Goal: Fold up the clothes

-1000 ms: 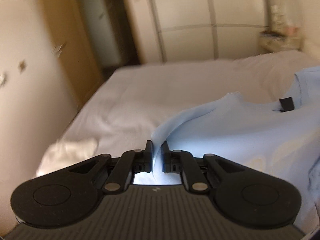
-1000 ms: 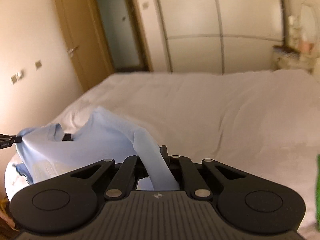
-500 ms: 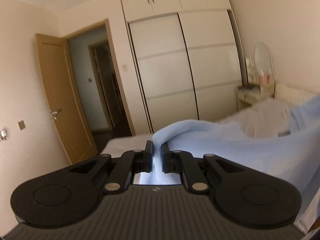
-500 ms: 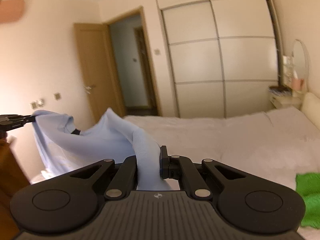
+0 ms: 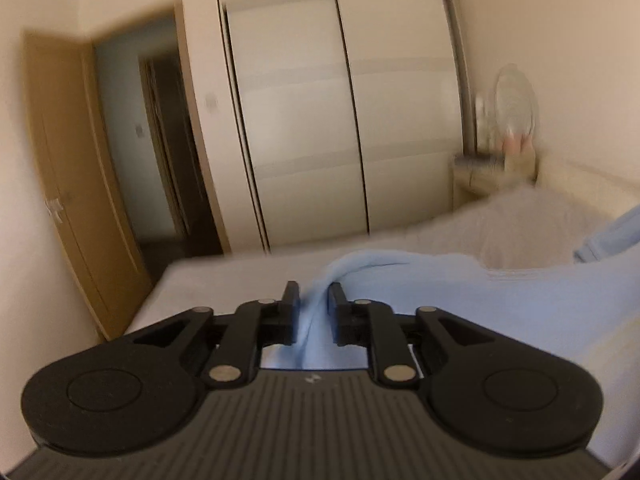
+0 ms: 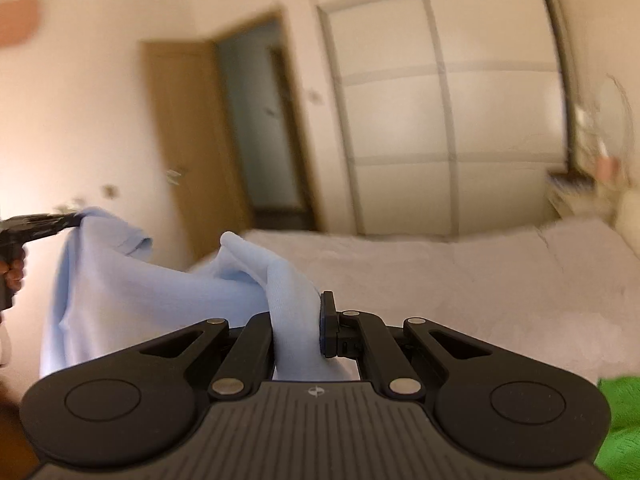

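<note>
Pale blue garment [image 6: 132, 280] is seen lifted above the white bed [image 6: 460, 272], stretched between both tools; its cloth is soft, smooth and plain, and it sags in a shallow curve in the middle. In the left wrist view a bunched fold of it is clamped by the left tool [image 5: 314, 304], whose fingers are drawn nearly together with only the cloth between them, and the rest of the garment [image 5: 500, 300] is spread away to the right above the bed [image 5: 224, 292]. In the right wrist view a thick twisted fold is pinched by the right tool [image 6: 298, 324], its fingers closed upon the cloth. At the left edge of that view the left tool [image 6: 60, 222] is held level with a corner gripped above the bed, a person's hand [image 6: 14, 272] being wrapped around its handle.
</note>
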`<state>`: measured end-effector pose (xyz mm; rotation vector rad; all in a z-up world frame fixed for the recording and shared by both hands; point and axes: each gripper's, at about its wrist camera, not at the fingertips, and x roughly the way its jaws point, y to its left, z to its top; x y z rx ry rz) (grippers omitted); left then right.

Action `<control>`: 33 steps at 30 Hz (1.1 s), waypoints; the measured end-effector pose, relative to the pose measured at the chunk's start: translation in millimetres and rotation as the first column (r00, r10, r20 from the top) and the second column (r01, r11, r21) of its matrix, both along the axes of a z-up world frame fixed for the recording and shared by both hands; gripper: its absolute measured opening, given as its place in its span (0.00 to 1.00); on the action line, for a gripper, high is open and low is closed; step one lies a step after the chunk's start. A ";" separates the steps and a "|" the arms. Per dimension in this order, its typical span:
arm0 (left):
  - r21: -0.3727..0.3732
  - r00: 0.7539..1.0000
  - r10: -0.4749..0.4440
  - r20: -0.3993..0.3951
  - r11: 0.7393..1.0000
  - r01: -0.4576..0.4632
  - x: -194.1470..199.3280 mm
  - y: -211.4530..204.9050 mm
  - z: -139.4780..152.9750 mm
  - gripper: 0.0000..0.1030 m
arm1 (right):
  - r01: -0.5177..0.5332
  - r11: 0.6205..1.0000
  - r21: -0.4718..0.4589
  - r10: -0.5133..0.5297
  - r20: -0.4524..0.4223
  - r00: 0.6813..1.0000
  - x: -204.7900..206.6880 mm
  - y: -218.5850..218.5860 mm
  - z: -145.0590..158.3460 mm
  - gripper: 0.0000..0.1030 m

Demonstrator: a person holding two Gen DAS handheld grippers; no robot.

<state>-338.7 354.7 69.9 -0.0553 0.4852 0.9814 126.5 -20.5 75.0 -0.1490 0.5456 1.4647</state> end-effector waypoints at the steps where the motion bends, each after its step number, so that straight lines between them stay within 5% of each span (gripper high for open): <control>1: -0.032 0.999 0.022 -0.034 0.999 -0.023 21.0 32.2 -26.5 0.25 | 0.047 0.998 -0.042 -0.049 -0.032 0.998 15.2 31.8 -20.1 0.10; 2: -0.064 0.997 0.046 -0.069 0.997 -0.050 40.8 62.9 -53.1 0.34 | 0.102 0.990 -0.099 -0.107 -0.053 0.993 29.1 63.6 -44.3 0.20; 4: -0.133 0.983 0.114 -0.141 0.982 -0.133 67.5 106.3 -105.4 0.36 | 0.214 0.951 -0.223 -0.232 -0.055 0.971 51.1 120.1 -93.4 0.54; 7: -0.265 0.977 0.102 -0.189 0.952 -0.151 62.7 105.4 -158.9 0.36 | 0.312 0.872 -0.377 -0.357 -0.055 0.933 62.6 161.6 -155.8 0.54; 11: -0.434 0.966 0.077 -0.246 0.883 -0.181 54.3 101.8 -229.8 0.44 | 0.288 0.844 -0.452 -0.391 -0.152 0.908 44.6 136.2 -209.1 0.59; 15: -0.661 0.969 0.057 -0.239 0.722 -0.205 -0.6 30.0 -291.1 0.44 | 0.263 0.773 -0.577 -0.454 -0.214 0.865 18.0 70.9 -267.9 0.60; 18: -0.786 0.965 0.108 -0.238 0.563 -0.256 -35.5 -32.1 -325.0 0.44 | 0.234 0.710 -0.664 -0.535 -0.294 0.792 4.3 11.8 -313.1 0.60; 21: -0.838 0.949 0.189 -0.252 0.448 -0.312 -67.7 -92.1 -350.8 0.50 | 0.199 0.660 -0.725 -0.614 -0.367 0.699 -9.1 -36.2 -350.9 0.60; 24: -0.868 0.927 0.291 -0.236 0.367 -0.336 -86.7 -130.7 -366.9 0.58 | 0.156 0.658 -0.737 -0.651 -0.452 0.610 -15.8 -72.4 -385.5 0.60; 28: -0.907 0.879 0.444 -0.172 0.278 -0.317 -104.7 -161.1 -389.2 0.66 | 0.141 0.697 -0.703 -0.638 -0.519 0.569 -15.4 -79.5 -417.8 0.60; 33: -0.906 0.832 0.539 -0.134 0.272 -0.323 -95.4 -167.8 -416.2 0.67 | 0.124 0.727 -0.675 -0.618 -0.566 0.546 -7.6 -62.3 -447.5 0.67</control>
